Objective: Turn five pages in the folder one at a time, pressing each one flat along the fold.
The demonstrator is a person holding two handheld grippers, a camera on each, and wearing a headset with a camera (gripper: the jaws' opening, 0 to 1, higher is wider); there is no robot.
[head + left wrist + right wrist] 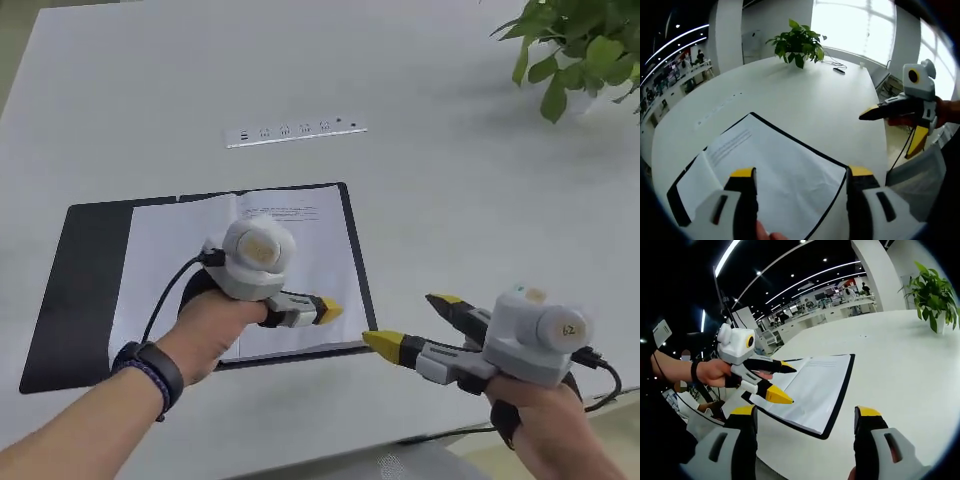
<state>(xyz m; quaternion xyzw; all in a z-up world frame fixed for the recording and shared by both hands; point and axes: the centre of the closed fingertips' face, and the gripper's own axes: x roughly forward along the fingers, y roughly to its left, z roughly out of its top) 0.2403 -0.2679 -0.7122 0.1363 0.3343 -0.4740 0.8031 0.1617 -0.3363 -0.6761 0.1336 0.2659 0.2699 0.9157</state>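
Note:
The black folder point(88, 285) lies open on the white table, its white right-hand page point(305, 235) flat and printed near the top. My left gripper point(322, 311) hovers open over that page's lower right part; in its own view the jaws point(801, 172) stand wide apart above the page point(785, 175). My right gripper point(412, 320) is open just past the folder's lower right corner, jaws pointing left at it, apart from the paper. In the right gripper view its jaws point(805, 412) frame the folder point(817, 385), with the left gripper point(784, 382) over the page.
A socket strip point(295, 131) is set into the table beyond the folder. A potted plant point(580, 50) stands at the far right. The table's near edge runs just under my hands. A small dark object point(839, 70) lies far off near the plant.

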